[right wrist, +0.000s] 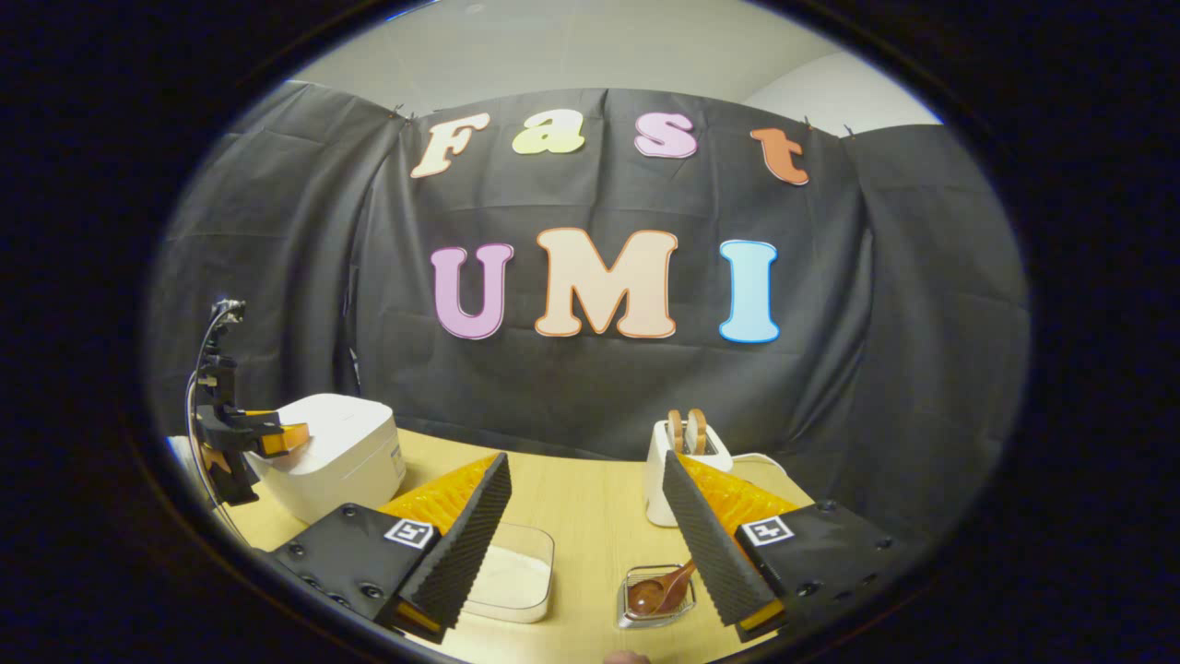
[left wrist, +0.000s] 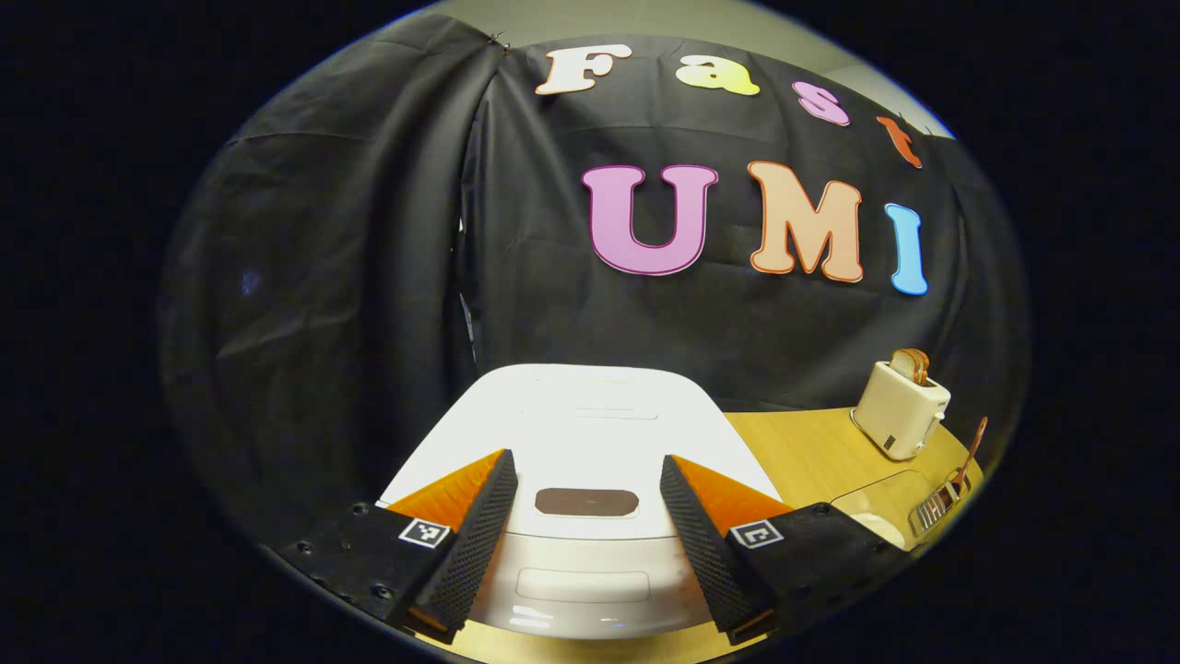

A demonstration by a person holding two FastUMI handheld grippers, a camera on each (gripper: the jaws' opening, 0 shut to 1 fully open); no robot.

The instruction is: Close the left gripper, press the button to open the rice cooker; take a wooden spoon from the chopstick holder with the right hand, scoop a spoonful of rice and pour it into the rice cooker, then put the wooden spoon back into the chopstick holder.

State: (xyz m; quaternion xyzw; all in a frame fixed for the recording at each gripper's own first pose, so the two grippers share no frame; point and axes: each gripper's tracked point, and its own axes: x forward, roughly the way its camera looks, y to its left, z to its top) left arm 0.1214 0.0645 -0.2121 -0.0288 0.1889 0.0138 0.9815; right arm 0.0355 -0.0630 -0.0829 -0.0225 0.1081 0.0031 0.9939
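The white rice cooker [left wrist: 590, 415] sits directly ahead with its lid down and a dark oval panel [left wrist: 586, 502] near its front edge. My left gripper [left wrist: 585, 461] is open above the lid, one finger on each side of that panel and nothing between them. In the right gripper view the left gripper [right wrist: 251, 435] hovers at the cooker [right wrist: 336, 452]. My right gripper [right wrist: 587, 461] is open and empty over the table. Below it, a wooden spoon [right wrist: 659, 588] rests in the wire chopstick holder [right wrist: 636, 616], and a clear box of rice [right wrist: 507, 572] lies to its left.
A white toaster [right wrist: 682, 461] with bread slices stands behind the chopstick holder on the wooden table [right wrist: 581, 498]. In the left gripper view the toaster [left wrist: 902, 406], the clear box [left wrist: 880, 503] and the holder [left wrist: 933, 505] with its spoon [left wrist: 970, 452] lie to the right.
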